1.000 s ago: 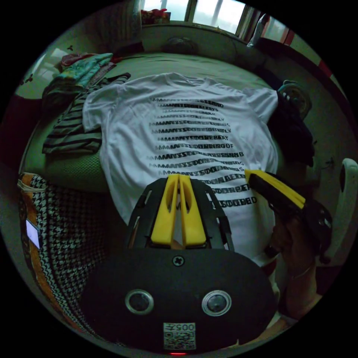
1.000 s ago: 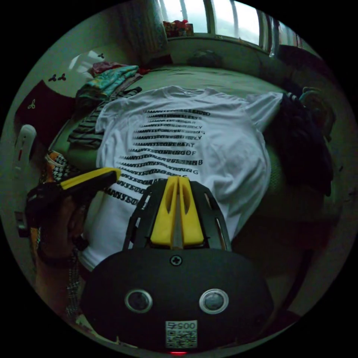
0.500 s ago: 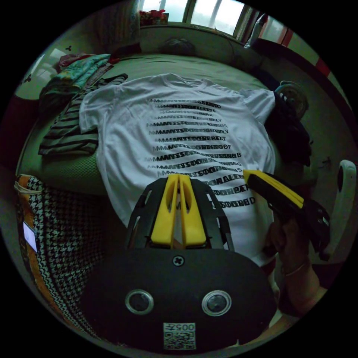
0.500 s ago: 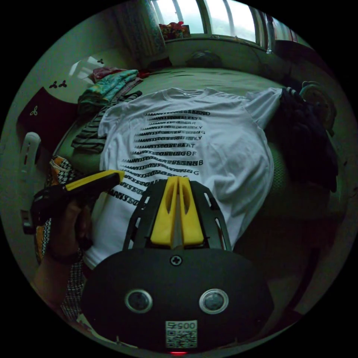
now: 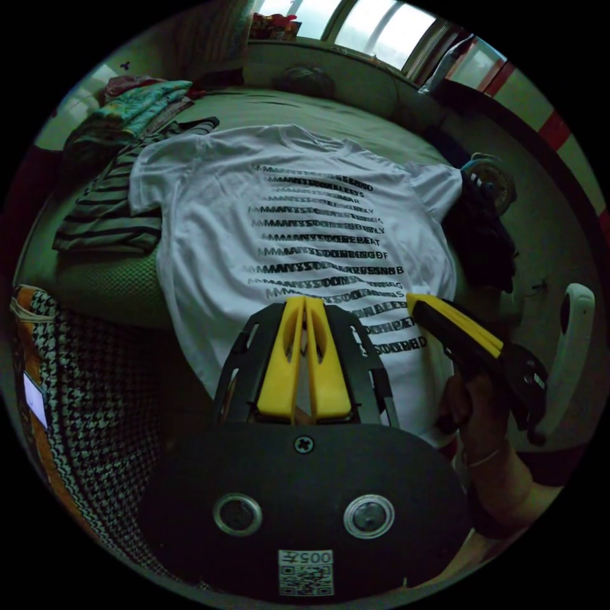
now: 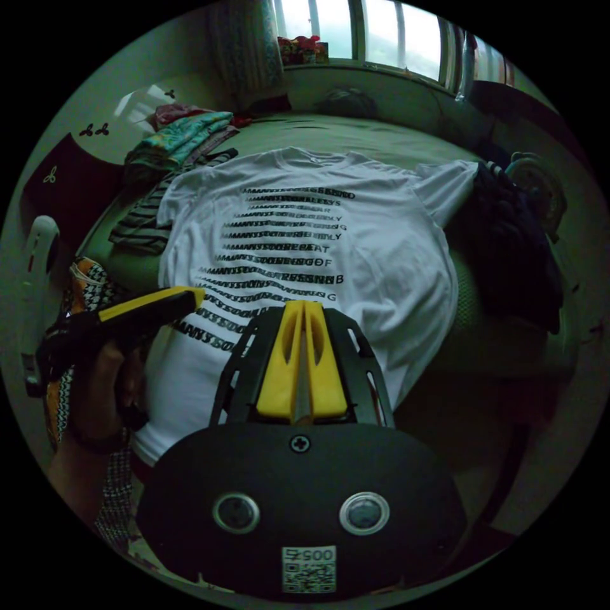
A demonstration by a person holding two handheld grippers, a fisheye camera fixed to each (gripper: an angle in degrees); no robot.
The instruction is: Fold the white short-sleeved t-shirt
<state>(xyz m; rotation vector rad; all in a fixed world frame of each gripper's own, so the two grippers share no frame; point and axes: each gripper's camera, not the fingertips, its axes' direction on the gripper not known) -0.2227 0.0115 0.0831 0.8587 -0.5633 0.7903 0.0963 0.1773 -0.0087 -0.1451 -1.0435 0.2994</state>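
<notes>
**Shirt spread ahead of my jaws**

My right gripper [image 6: 304, 305] has its jaws pressed together, empty, above the white t-shirt [image 6: 381, 248] lying flat just beyond them. The left gripper [image 6: 194, 293] hangs beside them, over the hem.

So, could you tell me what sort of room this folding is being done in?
Most likely a bedroom in a home. The white t-shirt lies spread on what looks like a bed with a green cover, other clothes are piled at its far corner, and a window runs along the wall behind.
</notes>
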